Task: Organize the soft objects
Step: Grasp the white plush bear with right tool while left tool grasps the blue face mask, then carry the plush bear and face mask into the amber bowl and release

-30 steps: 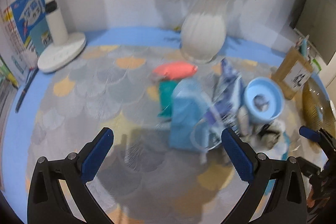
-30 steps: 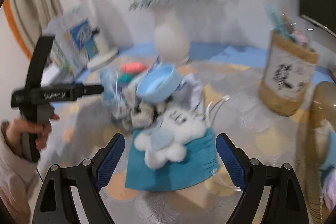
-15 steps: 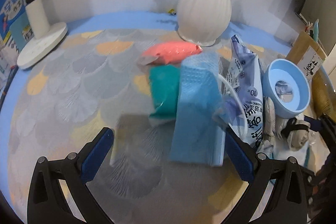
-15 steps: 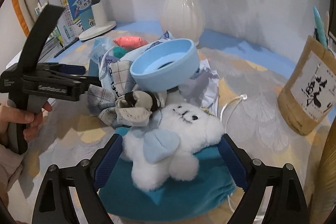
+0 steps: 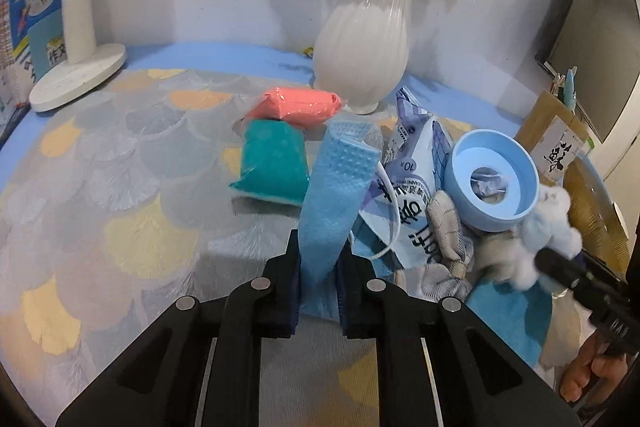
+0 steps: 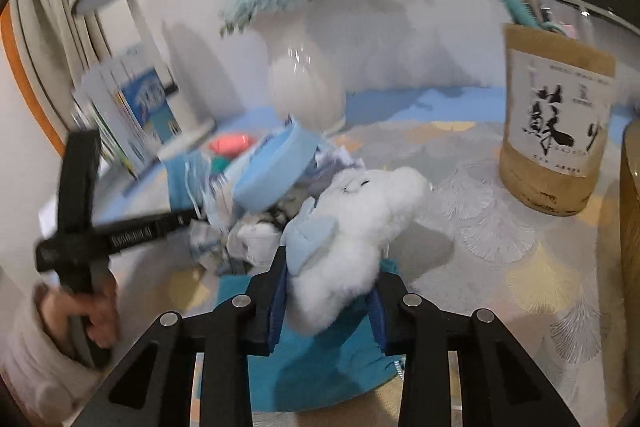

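- Tablecloth (image 5: 120,227), scallop-patterned in grey and yellow, bears the whole jumble; a white ribbed vase (image 5: 362,39) of blue flowers stands at the back, near the wall.
- Teal cloth (image 6: 320,363) lies flat beneath the right-hand pile, partly under the raised toy.
- White plush toy (image 6: 352,235) is pinched at its lower body in the right gripper (image 6: 328,301), fingers narrowed on the fluff, tilted above the teal cloth.
- Blue face mask (image 5: 332,199), bunched, rises from the left gripper (image 5: 318,283), whose fingers are clamped narrow on its lower end; its white ear loop trails toward the mask packet (image 5: 416,187).
- Blue bowl (image 5: 494,183) leans tipped on the pile, just beside the toy.
- Best handling, by judgement: lift each piece straight up and slowly, so loop and fluff do not drag the bowl over.
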`<state>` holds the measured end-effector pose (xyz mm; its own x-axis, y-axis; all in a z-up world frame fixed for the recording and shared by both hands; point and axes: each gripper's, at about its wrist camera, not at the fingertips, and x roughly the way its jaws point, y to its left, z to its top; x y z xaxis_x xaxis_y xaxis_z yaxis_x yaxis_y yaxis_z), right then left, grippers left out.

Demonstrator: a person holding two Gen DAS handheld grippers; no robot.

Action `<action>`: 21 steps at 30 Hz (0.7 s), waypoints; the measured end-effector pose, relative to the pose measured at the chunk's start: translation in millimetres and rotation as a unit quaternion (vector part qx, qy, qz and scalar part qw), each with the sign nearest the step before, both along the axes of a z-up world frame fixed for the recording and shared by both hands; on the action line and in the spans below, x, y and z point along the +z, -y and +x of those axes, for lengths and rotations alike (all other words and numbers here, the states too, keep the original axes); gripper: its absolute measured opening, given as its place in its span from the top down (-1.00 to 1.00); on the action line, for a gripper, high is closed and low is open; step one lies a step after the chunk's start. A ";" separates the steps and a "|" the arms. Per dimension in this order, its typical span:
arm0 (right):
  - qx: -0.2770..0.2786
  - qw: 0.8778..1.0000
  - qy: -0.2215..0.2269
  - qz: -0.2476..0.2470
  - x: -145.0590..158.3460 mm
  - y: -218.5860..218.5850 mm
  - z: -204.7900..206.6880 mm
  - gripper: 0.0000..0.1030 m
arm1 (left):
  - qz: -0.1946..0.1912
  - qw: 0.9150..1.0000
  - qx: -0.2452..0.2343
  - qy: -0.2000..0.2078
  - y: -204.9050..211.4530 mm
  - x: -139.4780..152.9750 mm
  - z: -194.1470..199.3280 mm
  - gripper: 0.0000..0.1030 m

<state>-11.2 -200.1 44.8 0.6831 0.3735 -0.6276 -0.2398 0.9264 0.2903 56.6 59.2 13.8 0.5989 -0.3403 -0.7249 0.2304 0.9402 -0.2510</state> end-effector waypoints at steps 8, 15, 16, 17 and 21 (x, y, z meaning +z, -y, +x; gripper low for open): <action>-0.014 0.998 0.059 0.020 13.8 4.7 -15.5 0.35 | -0.009 1.000 0.025 -0.010 -9.3 12.7 -16.8 0.78; -0.018 0.997 0.070 0.032 16.5 10.1 -21.7 0.35 | 0.007 0.999 0.035 -0.015 -13.2 23.3 -26.0 0.78; -0.021 0.997 0.071 0.034 16.5 12.0 -23.1 0.35 | 0.008 0.999 0.038 -0.016 -13.4 24.6 -27.7 0.78; -0.024 0.997 0.071 0.036 16.5 13.6 -25.1 0.35 | 0.004 0.999 0.039 -0.018 -13.9 25.3 -29.1 0.78; -0.033 0.995 0.078 0.053 17.1 22.7 -33.5 0.35 | 0.004 0.999 0.047 -0.013 -13.1 32.8 -35.2 0.78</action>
